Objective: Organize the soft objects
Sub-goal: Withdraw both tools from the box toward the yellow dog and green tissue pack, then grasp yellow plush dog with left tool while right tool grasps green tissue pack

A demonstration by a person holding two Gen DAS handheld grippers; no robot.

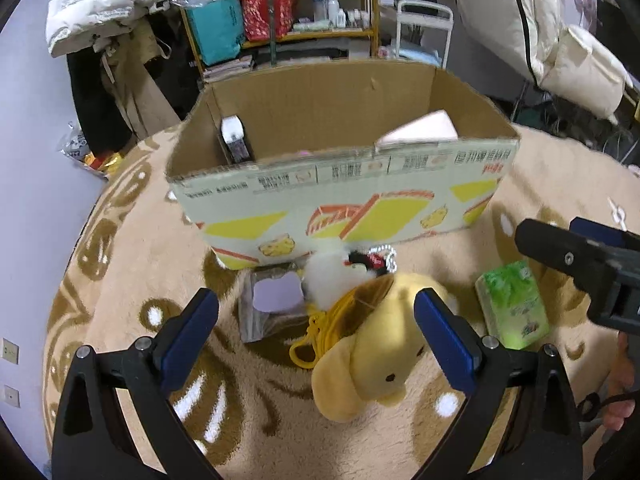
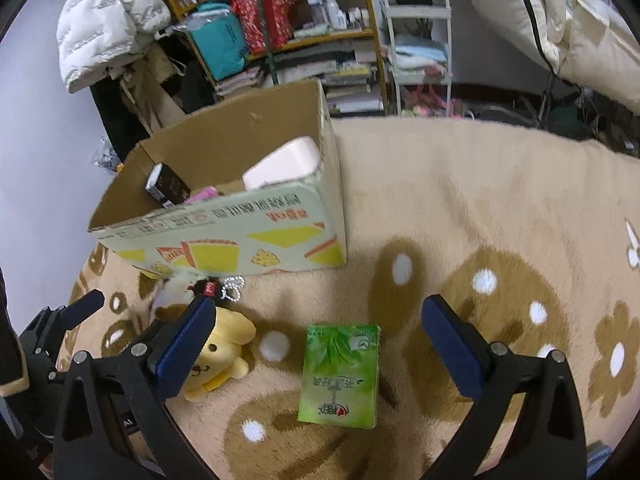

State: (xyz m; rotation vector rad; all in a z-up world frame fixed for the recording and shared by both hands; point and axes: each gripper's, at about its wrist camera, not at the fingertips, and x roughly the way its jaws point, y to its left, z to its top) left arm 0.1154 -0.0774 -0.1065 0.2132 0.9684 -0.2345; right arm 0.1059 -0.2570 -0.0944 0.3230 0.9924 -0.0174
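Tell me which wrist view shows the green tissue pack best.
The right wrist view: the green tissue pack lies whole and unobstructed between the open fingers. The left wrist view shows it smaller, off to the right near the other gripper.

A cardboard box stands on a rug, with shelves behind it. In the box, a small carton leans at its left end and a pale pack at its right. In front of the box lie a fluffy keychain, a plastic pouch to its left and a plush dog nearer the camera. A tissue pack lies to the right of the dog, apart from it.
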